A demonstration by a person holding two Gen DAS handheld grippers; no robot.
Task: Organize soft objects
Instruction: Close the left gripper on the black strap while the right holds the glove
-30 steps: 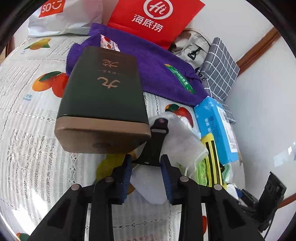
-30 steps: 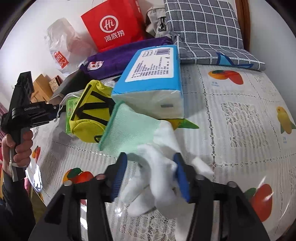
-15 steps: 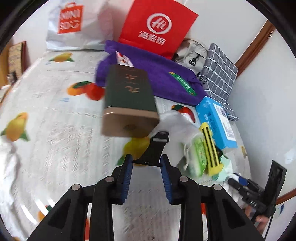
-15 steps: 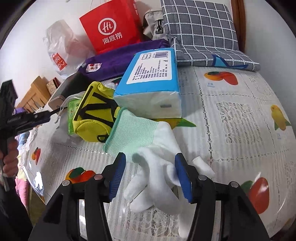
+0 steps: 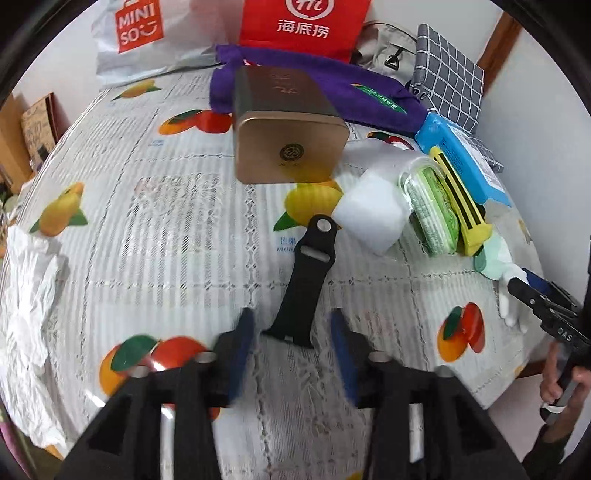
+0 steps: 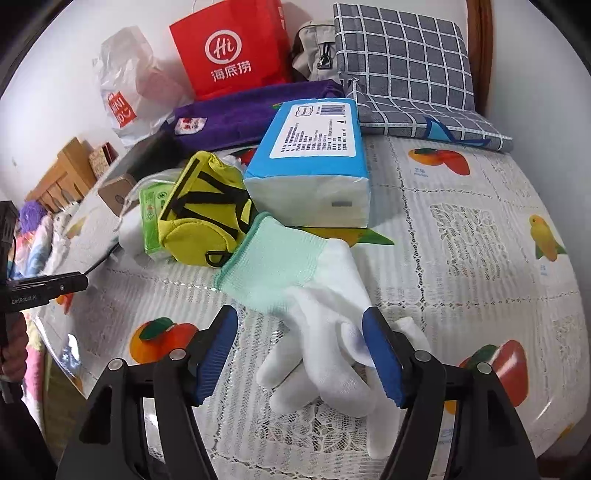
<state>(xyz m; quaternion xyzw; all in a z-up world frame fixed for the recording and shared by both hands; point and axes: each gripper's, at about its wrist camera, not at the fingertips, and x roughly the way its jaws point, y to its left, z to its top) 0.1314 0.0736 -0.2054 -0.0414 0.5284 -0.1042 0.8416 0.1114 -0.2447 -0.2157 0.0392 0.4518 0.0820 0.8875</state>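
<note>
A white glove with a mint-green cuff (image 6: 314, 295) lies flat on the fruit-print tablecloth (image 6: 480, 236). My right gripper (image 6: 301, 354) is open, its blue pads either side of the glove's fingers. Behind the glove lie a yellow pouch (image 6: 201, 214), a green packet (image 6: 153, 210) and a blue tissue pack (image 6: 314, 162). My left gripper (image 5: 291, 354) is open and empty above the cloth; a black strap (image 5: 306, 280) lies just in front of it. A white soft pack (image 5: 369, 210) sits beyond the strap. The glove also shows at the right in the left wrist view (image 5: 498, 258).
A gold-and-green tin (image 5: 288, 129) lies on its side mid-table. A purple towel (image 5: 332, 92), red bag (image 5: 303, 26), white Miniso bag (image 5: 144, 37) and checked cushion (image 6: 402, 70) line the back. Crumpled white paper (image 5: 29, 295) lies at the left edge.
My left gripper has pulled back and away from the tin, so more of the table shows. My right gripper has stayed around the glove and opened a little wider.
</note>
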